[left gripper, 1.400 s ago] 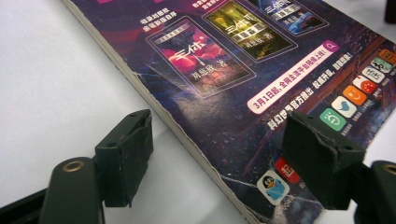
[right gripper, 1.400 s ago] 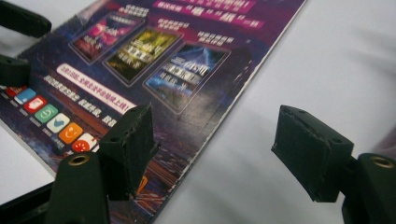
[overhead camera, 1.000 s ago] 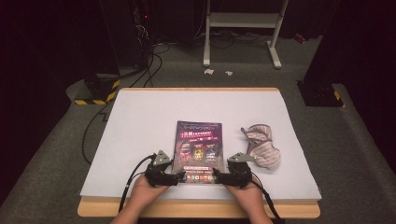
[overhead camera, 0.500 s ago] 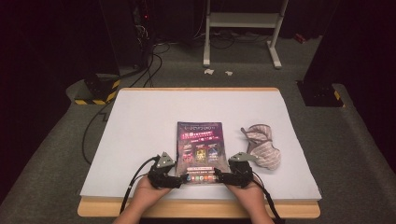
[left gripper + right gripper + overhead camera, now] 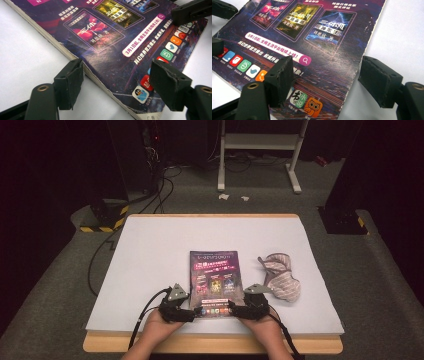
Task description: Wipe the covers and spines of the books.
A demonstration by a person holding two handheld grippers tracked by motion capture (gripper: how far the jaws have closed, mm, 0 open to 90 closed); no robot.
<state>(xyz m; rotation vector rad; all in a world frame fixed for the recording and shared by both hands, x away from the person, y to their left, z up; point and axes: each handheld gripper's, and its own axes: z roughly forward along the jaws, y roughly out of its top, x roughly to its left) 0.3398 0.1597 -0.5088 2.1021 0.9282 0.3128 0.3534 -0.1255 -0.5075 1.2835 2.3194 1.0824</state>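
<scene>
While both hands rest at the near edge of the counter [image 5: 150, 245], the magazine [image 5: 214, 275] lies flat on it between them. Left gripper [image 5: 116, 82] stands spread over the near left corner, one jaw beside the spine; right gripper [image 5: 325, 80] stands spread astride the near right corner, apparently not pinching. A striped cloth [image 5: 281, 277] lies just right of the magazine

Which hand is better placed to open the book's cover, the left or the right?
Probably the right. The book shows its bound spine beside the left gripper, while the right gripper straddles the free cover edge with open jaws.
</scene>
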